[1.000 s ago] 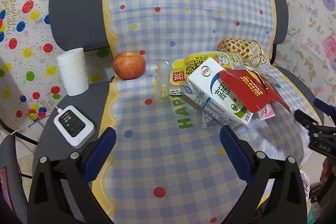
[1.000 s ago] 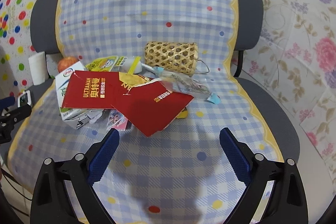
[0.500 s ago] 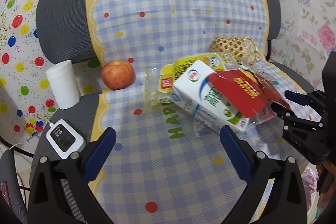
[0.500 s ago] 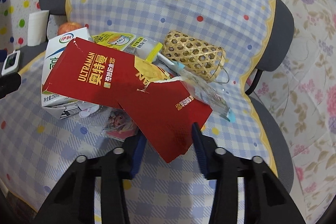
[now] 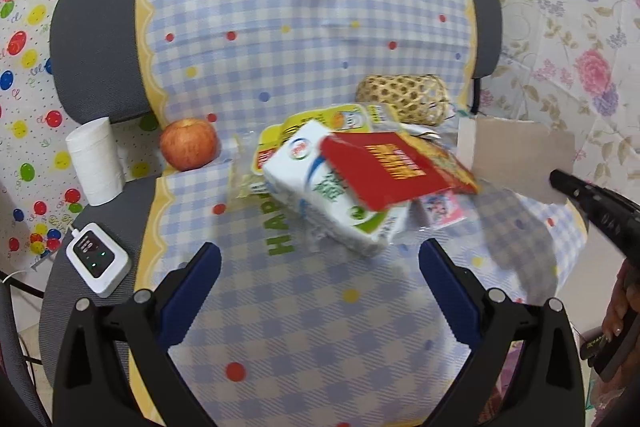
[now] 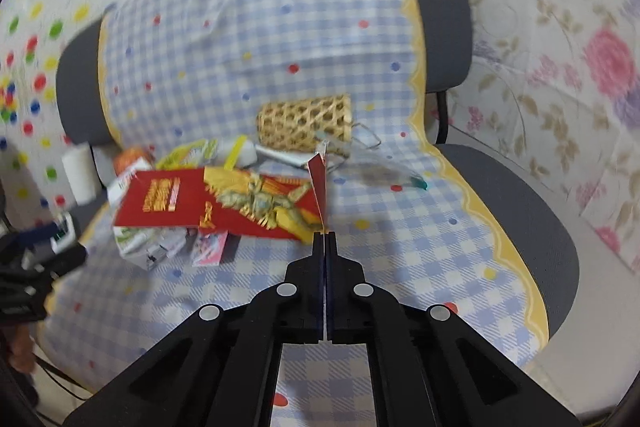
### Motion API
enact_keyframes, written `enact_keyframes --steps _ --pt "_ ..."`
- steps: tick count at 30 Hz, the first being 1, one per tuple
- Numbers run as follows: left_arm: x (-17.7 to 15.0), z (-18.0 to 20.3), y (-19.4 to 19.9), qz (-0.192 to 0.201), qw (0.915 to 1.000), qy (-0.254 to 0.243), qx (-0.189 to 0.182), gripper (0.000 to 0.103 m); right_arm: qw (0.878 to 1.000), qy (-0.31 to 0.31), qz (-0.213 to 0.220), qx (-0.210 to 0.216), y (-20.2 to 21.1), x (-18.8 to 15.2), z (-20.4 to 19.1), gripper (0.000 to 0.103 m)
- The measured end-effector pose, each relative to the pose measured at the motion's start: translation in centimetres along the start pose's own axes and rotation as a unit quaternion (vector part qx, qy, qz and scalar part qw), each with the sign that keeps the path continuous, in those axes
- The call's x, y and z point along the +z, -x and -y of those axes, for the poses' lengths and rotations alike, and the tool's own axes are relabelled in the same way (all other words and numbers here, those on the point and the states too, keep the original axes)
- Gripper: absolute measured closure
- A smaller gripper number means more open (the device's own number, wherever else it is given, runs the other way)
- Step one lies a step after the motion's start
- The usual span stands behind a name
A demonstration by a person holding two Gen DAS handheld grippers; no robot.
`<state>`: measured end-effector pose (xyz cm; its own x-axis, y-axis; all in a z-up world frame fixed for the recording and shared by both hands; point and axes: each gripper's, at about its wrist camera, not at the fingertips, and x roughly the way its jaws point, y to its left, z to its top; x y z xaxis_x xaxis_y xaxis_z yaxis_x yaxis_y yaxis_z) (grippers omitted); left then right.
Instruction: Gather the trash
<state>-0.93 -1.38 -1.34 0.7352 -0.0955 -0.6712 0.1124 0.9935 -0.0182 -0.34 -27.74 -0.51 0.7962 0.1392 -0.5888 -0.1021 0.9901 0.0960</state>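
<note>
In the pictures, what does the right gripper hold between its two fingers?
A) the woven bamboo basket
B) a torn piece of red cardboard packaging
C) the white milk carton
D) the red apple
B: the right gripper is shut on the edge of the torn piece of red cardboard packaging, lifted off the pile; the red apple, white milk carton and woven bamboo basket lie apart from it.

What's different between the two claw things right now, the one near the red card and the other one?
The right gripper is shut, its fingers pinching the torn red card, which stands up edge-on. The left gripper is open, its blue-padded fingers spread wide and holding nothing, short of the milk carton. Both are black two-finger tools, aimed down at the cloth-covered chair.
</note>
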Motion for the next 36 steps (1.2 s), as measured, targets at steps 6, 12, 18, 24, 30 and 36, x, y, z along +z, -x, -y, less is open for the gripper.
enact_keyframes --steps 6,12,18,24,30,36 --pt "0.6 1.7 0.2 0.015 0.9998 -0.012 -0.005 0.012 0.996 -0.017 0.085 -0.037 4.5 0.7 1.5 0.103" --pt "1.0 3.0 -1.3 0.009 0.9996 -0.024 -0.014 0.028 0.997 -0.016 0.069 -0.031 3.7 0.5 2.4 0.102" --pt "2.6 2.5 -2.9 0.012 0.9998 -0.004 -0.017 0.034 0.999 -0.002 0.044 -0.026 2.4 -0.7 2.0 0.102" --pt "4.0 2.4 -5.6 -0.006 0.9998 0.004 -0.02 0.034 1.0 0.02 0.008 -0.016 0.4 -1.8 1.1 0.102" --pt "4.2 3.0 -6.9 -0.019 0.9993 -0.006 -0.032 0.042 0.999 0.034 -0.029 -0.007 -1.2 -3.5 0.4 0.102" --pt "3.4 4.8 -6.3 -0.016 0.9973 -0.034 -0.063 0.08 0.999 0.027 -0.046 -0.003 -2.0 -4.1 0.6 0.102"
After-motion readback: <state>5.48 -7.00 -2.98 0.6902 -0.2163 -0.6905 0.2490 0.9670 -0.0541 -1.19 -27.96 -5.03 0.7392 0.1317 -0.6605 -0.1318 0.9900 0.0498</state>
